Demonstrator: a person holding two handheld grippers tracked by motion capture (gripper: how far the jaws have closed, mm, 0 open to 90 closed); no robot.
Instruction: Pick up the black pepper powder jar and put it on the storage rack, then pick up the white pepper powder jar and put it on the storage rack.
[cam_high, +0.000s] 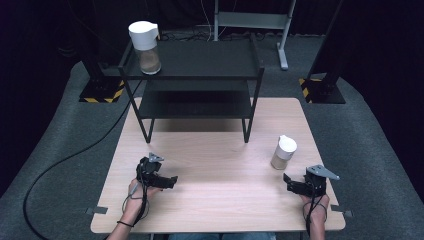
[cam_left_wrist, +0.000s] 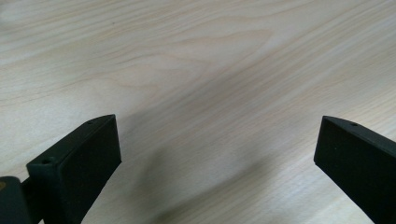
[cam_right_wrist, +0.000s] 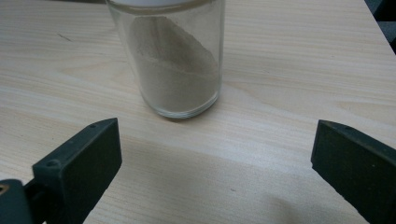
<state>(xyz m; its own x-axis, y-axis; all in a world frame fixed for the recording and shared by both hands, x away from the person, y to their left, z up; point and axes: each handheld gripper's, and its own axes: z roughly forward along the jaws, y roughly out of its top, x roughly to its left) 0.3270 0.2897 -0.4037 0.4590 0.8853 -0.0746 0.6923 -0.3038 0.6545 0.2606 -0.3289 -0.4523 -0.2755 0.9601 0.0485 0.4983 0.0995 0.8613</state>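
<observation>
The small jar (cam_high: 283, 152) stood on the table (cam_high: 220, 200), right of middle. The right gripper (cam_high: 295, 186) waited just below it, jaws spread wide. The left gripper (cam_high: 162, 179) was empty and spread too. Next, I think, the right one must slide forward around the jar and squeeze.

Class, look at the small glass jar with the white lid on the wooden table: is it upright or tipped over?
Upright. The small glass jar with the white lid stands on its base on the wooden table, lid on top, brownish powder inside.
</observation>
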